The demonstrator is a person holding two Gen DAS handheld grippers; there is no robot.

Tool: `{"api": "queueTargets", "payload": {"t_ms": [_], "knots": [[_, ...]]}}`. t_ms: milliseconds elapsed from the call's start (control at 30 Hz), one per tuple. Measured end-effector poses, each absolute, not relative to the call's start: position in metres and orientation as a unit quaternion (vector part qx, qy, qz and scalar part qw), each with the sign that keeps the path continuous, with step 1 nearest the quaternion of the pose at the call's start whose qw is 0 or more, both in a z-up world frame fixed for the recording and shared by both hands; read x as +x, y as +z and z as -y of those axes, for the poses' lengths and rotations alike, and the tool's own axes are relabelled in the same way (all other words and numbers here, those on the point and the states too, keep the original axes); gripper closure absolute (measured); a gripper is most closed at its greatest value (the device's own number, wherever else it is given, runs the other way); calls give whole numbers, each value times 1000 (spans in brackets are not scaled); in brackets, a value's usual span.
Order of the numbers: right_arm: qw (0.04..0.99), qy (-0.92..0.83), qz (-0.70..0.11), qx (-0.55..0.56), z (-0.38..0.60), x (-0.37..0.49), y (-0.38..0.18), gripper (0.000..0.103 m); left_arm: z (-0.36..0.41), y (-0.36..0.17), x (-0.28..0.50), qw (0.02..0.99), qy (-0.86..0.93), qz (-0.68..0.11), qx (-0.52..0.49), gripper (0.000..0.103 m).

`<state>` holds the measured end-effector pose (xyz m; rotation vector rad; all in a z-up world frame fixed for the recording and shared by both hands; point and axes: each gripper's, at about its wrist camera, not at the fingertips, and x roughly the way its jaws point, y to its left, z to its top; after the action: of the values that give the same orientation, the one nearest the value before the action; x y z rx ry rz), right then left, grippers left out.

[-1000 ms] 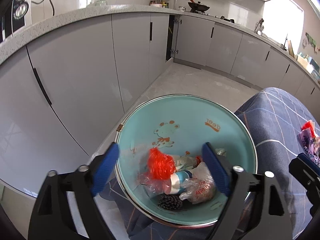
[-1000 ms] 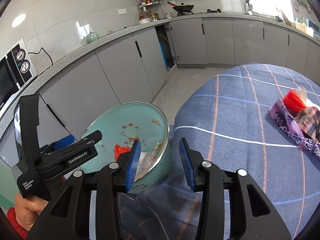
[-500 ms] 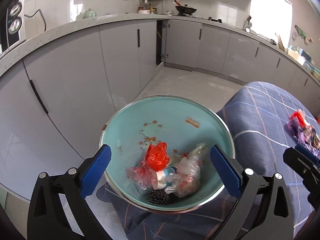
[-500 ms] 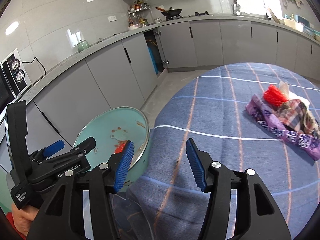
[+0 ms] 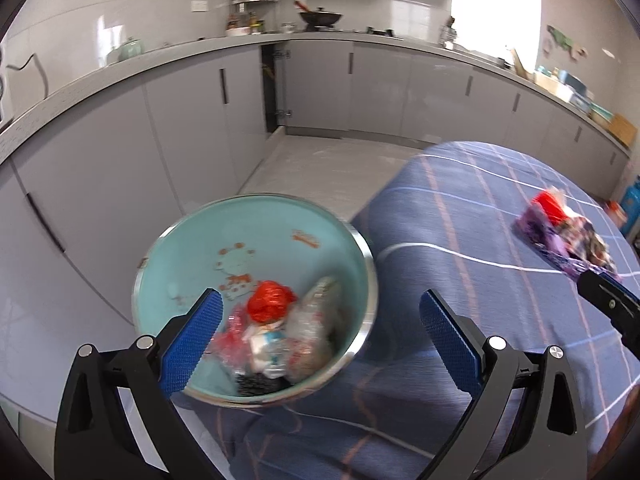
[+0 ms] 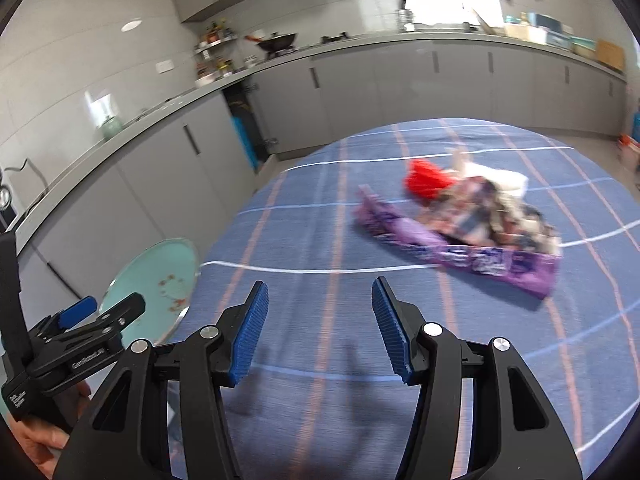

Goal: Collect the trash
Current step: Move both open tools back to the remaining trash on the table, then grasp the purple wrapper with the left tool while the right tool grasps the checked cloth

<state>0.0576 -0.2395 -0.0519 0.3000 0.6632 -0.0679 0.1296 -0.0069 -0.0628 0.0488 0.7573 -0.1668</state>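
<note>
A teal bowl (image 5: 256,248) with a steel rim sits at the left edge of the blue checked tablecloth (image 5: 460,248). It holds a red wrapper (image 5: 269,301), clear plastic bags and a dark pine cone. My left gripper (image 5: 320,340) is open and empty, just right of the bowl. My right gripper (image 6: 320,328) is open and empty above the cloth (image 6: 320,240). A pile of trash (image 6: 472,224), with a purple wrapper, a red piece and white paper, lies ahead of it to the right. The pile also shows in the left wrist view (image 5: 564,232).
Grey kitchen cabinets (image 5: 180,120) and a countertop run along the left and back. Bare floor (image 5: 320,168) lies between the table and the cabinets. The bowl (image 6: 156,280) shows at the table's left edge in the right wrist view.
Both grippers have opened wider and swung right, away from the bowl. The right gripper has moved toward the trash pile on the cloth.
</note>
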Motion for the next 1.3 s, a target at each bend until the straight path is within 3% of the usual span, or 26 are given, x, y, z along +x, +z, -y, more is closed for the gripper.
{"api": "queueTargets", "payload": {"t_ms": [367,567,900,1033,1167,1300], "knots": [[928,-97,-316,170,306,34,-55,48,73,-59,124,918,-139,-367,56,7],[924,-119,-320,174,343,36,-56,48,113,-62,131,909,-171,-375,65,15],[914,-131,-342,175,398,66,-53,49,173,-68,158,894,-201,-396,67,19],[906,-109,-370,173,405,86,-61,53,193,-68,167,892,-204,-398,66,19],[893,-106,-402,173,410,103,-79,66,210,-70,179,887,-206,-409,57,19],[887,-102,-415,177,408,101,-88,67,222,-77,185,882,-208,-420,55,19]]}}
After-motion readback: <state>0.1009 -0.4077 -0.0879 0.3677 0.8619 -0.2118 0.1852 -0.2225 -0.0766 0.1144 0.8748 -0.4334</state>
